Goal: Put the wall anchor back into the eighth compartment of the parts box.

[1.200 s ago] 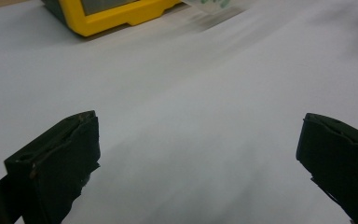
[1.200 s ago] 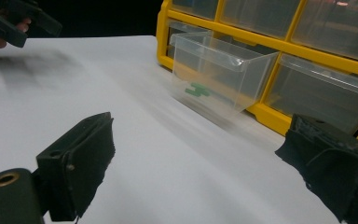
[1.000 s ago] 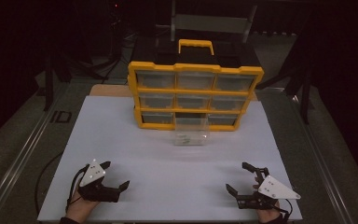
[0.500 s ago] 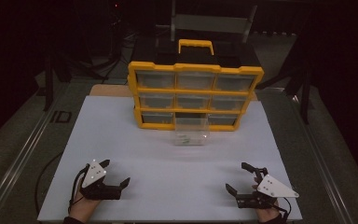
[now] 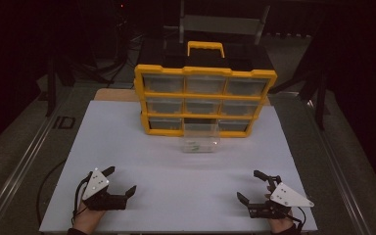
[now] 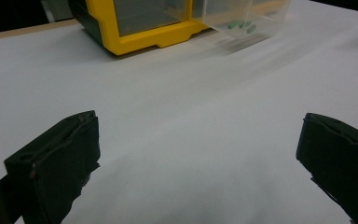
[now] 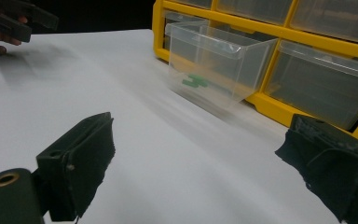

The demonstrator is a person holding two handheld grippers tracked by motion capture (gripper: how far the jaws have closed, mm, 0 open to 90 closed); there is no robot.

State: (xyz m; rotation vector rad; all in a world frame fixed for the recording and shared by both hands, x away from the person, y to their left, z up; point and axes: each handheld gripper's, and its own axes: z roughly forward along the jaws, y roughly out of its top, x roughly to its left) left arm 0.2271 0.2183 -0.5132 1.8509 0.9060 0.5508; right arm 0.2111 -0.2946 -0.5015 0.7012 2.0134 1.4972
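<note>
Nothing seemed begun yet. The left gripper [image 5: 119, 187] and the right gripper [image 5: 252, 192] rested near the front corners of the white surface [image 5: 127, 142], both wide open and empty. The clear drawer [image 5: 200, 143], with small green parts inside, stood out of the yellow organizer [image 5: 204, 100] at the far edge. Nothing blocked the way.

Yellow drawer cabinet [image 5: 205, 100] upright, clear drawer [image 5: 201, 144] pulled out, green bits [image 7: 193, 81] inside
</note>
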